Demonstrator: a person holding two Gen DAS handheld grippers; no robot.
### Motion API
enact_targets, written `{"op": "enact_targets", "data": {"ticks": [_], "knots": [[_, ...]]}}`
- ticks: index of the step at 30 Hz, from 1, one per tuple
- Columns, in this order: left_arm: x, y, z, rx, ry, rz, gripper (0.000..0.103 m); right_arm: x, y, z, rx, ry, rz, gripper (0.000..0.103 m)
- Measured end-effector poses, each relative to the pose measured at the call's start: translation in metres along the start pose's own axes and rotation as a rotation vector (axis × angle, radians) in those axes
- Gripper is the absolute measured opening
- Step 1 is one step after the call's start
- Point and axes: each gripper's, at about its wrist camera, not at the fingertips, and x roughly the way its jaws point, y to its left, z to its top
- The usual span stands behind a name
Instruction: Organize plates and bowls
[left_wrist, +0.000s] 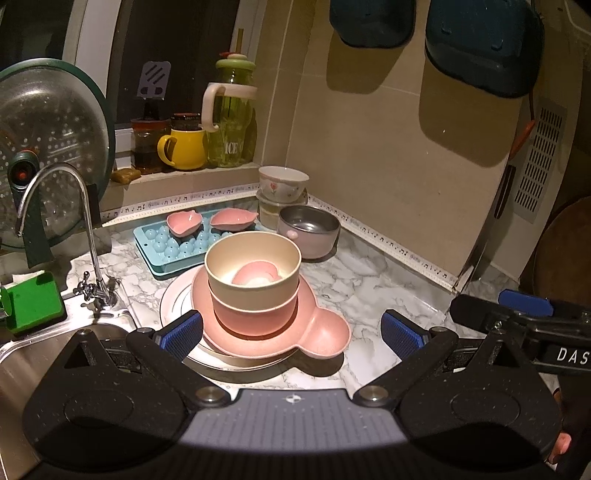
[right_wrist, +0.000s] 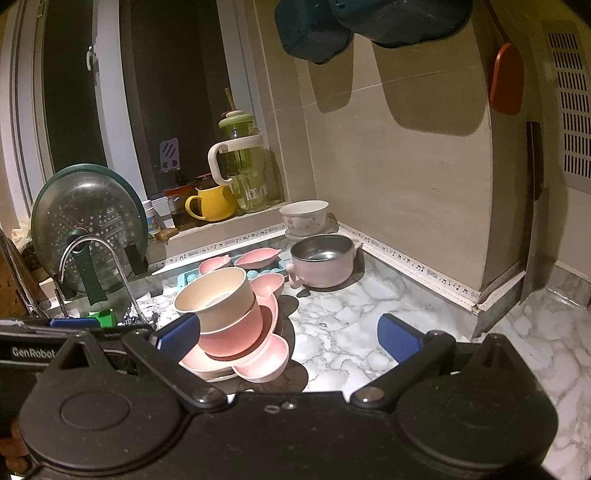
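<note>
A stack stands on the marble counter: a white plate (left_wrist: 173, 299) at the bottom, a pink mouse-shaped plate (left_wrist: 325, 332) on it, a pink bowl (left_wrist: 255, 314), a cream bowl (left_wrist: 253, 258) and a small pink dish (left_wrist: 258, 273) inside. The stack also shows in the right wrist view (right_wrist: 229, 317). My left gripper (left_wrist: 291, 332) is open and empty, its fingers either side of the stack's near edge. My right gripper (right_wrist: 288, 336) is open and empty, to the right of the stack. Two small pink dishes (left_wrist: 184, 223) (left_wrist: 232, 219) lie on a blue ice tray (left_wrist: 166, 251). A steel-lined pink bowl (left_wrist: 310, 230) and a floral bowl (left_wrist: 282, 182) stand behind.
A sink (left_wrist: 55, 354) with a tap (left_wrist: 88, 236) lies at the left. A pot lid (left_wrist: 48, 155) leans behind it. A yellow mug (left_wrist: 184, 147), jars and a green bottle (left_wrist: 231, 118) stand on the sill. The wall corner (right_wrist: 491, 288) juts out at the right.
</note>
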Motion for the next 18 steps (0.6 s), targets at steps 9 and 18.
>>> {"op": "enact_targets", "data": {"ticks": [9, 18], "knots": [[-0.0008, 0.0003, -0.0004, 0.001, 0.004, 0.008, 0.103, 0.0009, 0.0012, 0.0015, 0.002, 0.000, -0.002, 0.103], [0.0012, -0.0004, -0.0002, 0.002, 0.017, -0.006, 0.103, 0.0024, 0.0028, 0.0000, 0.005, 0.011, -0.010, 0.103]]}}
